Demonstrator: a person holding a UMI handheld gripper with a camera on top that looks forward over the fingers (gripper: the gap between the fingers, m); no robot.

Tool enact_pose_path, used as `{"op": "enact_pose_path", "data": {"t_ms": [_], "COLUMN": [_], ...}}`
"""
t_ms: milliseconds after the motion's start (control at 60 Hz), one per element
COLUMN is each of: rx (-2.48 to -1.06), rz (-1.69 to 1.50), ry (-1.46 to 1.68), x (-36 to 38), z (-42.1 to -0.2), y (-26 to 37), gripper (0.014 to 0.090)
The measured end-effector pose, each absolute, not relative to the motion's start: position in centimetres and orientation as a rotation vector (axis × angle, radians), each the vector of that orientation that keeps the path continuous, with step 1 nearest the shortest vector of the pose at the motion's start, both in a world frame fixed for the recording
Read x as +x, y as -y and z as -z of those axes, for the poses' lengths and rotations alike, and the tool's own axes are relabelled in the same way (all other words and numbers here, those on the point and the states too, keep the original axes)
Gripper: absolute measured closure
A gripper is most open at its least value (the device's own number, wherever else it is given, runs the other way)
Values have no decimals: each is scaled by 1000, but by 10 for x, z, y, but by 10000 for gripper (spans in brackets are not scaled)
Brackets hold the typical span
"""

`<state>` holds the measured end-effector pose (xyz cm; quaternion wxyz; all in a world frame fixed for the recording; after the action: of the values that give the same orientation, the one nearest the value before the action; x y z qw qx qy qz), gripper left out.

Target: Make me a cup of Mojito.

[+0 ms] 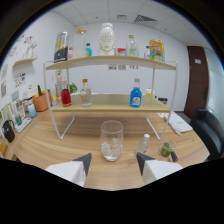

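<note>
Glass upright on the wooden table, just ahead of the fingers and roughly centred on the gap between them. Clear tumbler; ice in the bottom.

Gripper open: the two dark fingertips stand wide apart, nothing between them, neither touching the glass.

Small clear bottle just right of the glass, near the right fingertip. Further right, a small green object; cannot tell what it is.

Behind the glass, a two-tier white wire shelf with wooden boards. Lower board: red bottle at left, clear bottle beside it, blue bottle toward the right. Upper board: dark blender-like jar at left, large white jug in the middle, more bottles and a colourful carton to the right.

Orange cup on the table left of the shelf. White papers on the table at right, behind the shelf's leg. Dark door in the far wall at right.
</note>
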<state>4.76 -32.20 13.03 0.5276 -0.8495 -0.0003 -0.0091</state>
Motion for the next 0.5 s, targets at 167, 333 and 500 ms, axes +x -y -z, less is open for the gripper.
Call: {"op": "enact_pose_path", "data": {"t_ms": [167, 333, 500], "rx": [-2060, -1976, -1857], "rz": [-22, -40, 7], "ry": [-2, -18, 21], "x": [0, -50, -97], "z": [-137, -208, -306], "y": [326, 310, 284], "gripper": [193, 194, 184]}}
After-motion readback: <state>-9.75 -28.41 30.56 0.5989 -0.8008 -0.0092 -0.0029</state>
